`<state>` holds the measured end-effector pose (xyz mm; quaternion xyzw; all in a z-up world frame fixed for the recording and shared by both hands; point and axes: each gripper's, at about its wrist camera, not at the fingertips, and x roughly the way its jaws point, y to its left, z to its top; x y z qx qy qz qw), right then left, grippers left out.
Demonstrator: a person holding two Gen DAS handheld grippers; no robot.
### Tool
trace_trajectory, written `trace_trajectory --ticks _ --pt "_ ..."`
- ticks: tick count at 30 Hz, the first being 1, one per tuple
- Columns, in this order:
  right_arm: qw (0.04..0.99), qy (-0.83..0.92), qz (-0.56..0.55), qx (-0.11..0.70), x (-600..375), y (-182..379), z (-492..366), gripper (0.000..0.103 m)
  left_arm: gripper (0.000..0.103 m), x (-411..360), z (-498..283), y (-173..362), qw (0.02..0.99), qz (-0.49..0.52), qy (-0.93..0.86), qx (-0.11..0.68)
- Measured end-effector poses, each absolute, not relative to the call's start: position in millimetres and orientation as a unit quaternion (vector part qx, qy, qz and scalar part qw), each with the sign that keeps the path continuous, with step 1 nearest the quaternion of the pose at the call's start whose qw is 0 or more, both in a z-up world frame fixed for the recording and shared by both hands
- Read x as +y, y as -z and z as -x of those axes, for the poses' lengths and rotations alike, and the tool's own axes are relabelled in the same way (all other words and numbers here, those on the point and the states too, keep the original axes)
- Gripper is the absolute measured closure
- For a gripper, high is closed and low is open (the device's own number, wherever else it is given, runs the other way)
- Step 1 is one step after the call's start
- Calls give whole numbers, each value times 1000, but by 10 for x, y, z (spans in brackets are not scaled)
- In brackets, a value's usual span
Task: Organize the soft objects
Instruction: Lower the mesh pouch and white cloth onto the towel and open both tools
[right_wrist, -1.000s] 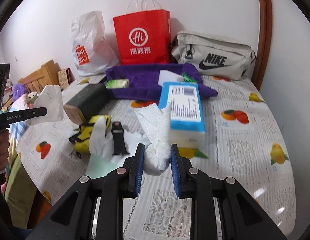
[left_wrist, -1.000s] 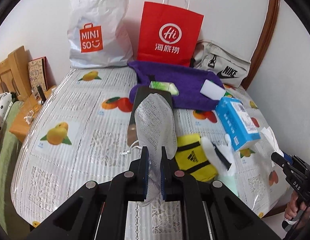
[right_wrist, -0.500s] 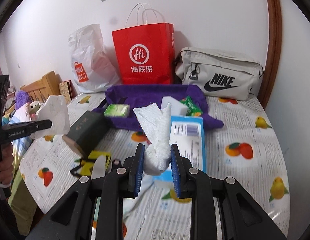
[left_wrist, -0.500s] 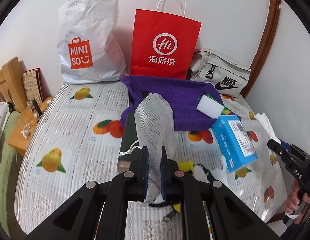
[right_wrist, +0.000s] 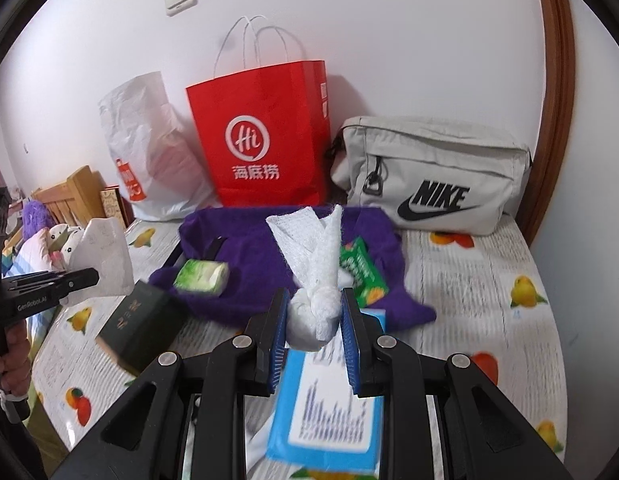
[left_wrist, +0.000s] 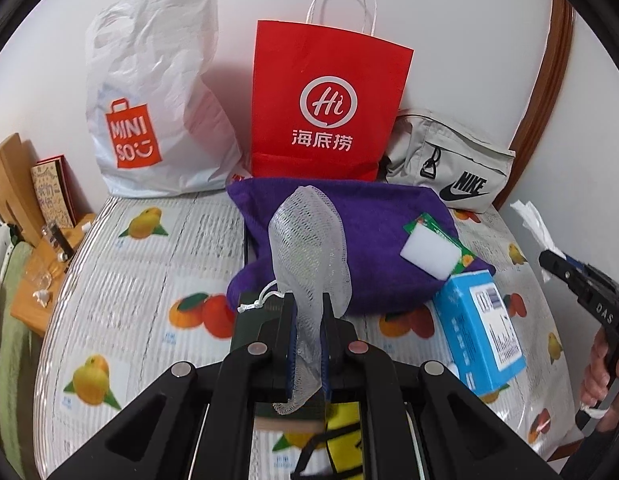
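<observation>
Three bags (left_wrist: 325,100) against white wall (right_wrist: 389,40); fruit-print tabletop (left_wrist: 141,280).

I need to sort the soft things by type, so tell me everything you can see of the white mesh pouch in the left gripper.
The white mesh pouch is a limp, see-through net bag of fine openwork weave, roughly oval and standing upright. A thin white drawstring with a knot hangs off its left side. The left gripper has its jaws shut on the lower part, with a small flap hanging below them. It is held in the air in front of the purple towel and looks empty.
</observation>
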<state>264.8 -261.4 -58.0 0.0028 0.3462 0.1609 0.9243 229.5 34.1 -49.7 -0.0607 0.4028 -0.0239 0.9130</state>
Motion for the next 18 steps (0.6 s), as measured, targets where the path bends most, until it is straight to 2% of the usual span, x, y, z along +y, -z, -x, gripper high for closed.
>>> trace_trajectory --ticks 18 --pt "916 -173 -10 361 -2402 707 -3899 77 93 204 -3303 591 906 47 39 419"
